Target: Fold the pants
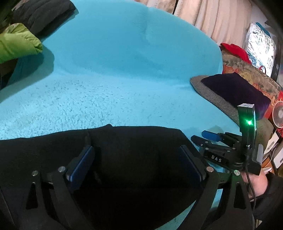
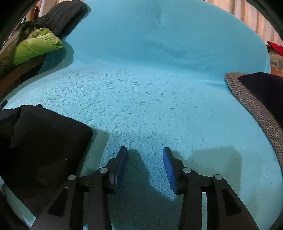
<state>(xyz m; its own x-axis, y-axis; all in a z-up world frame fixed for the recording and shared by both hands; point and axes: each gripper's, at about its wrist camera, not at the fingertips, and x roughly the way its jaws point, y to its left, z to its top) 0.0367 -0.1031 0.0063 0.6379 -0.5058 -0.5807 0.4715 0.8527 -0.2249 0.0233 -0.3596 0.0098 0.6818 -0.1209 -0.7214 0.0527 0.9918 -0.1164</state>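
The black pants (image 1: 134,141) lie folded on the turquoise fleece blanket (image 1: 123,70), near its front edge. My left gripper (image 1: 136,150) is open and hovers just over the pants, its blue pads wide apart with nothing between them. My right gripper (image 2: 145,154) is open and empty over bare blanket (image 2: 150,88), to the right of the pants (image 2: 40,138). It also shows in the left wrist view (image 1: 205,137), beside the pants' right edge, held by a hand (image 1: 254,178).
A green jacket (image 1: 17,44) and a dark jacket (image 1: 42,12) lie at the blanket's far left. A grey mesh chair (image 1: 217,99) with a dark cushion (image 1: 237,88) stands at the right edge. Boxes, a small fan (image 1: 278,113) and a curtain lie beyond.
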